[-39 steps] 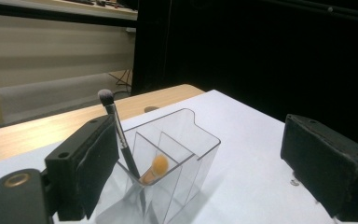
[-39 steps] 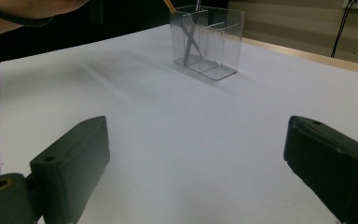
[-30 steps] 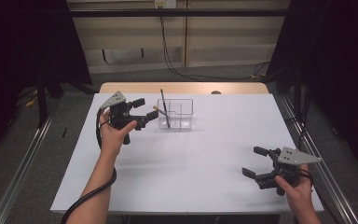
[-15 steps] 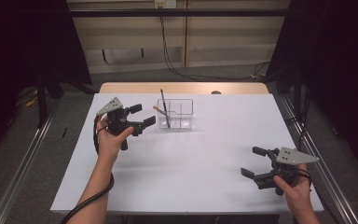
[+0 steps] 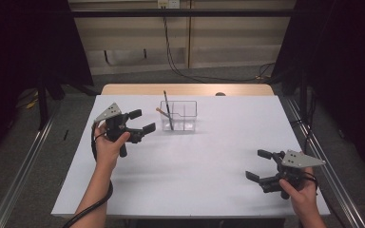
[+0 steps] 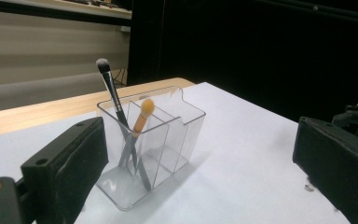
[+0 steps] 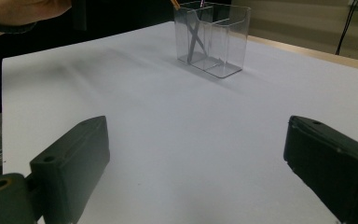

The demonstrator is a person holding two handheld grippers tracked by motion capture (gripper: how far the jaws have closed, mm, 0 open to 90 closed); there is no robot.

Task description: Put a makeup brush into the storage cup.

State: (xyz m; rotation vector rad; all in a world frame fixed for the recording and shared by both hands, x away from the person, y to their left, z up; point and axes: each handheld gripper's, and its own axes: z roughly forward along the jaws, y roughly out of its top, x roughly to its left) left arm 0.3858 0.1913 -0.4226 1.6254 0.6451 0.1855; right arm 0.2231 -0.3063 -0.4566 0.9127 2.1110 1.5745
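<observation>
Both brushes point(image 6: 121, 112) look light, thin and slippery in the clear, tippable holder point(image 5: 178, 116); grip mid-handle; left gripper point(image 5: 141, 121) and right gripper point(image 5: 259, 165) fingers wide, empty.

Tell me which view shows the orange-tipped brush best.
The left gripper view: the orange-tipped brush stands close, leaning in the clear organizer. The high view shows it small; the right gripper view cuts off its tip at the top edge.
</observation>
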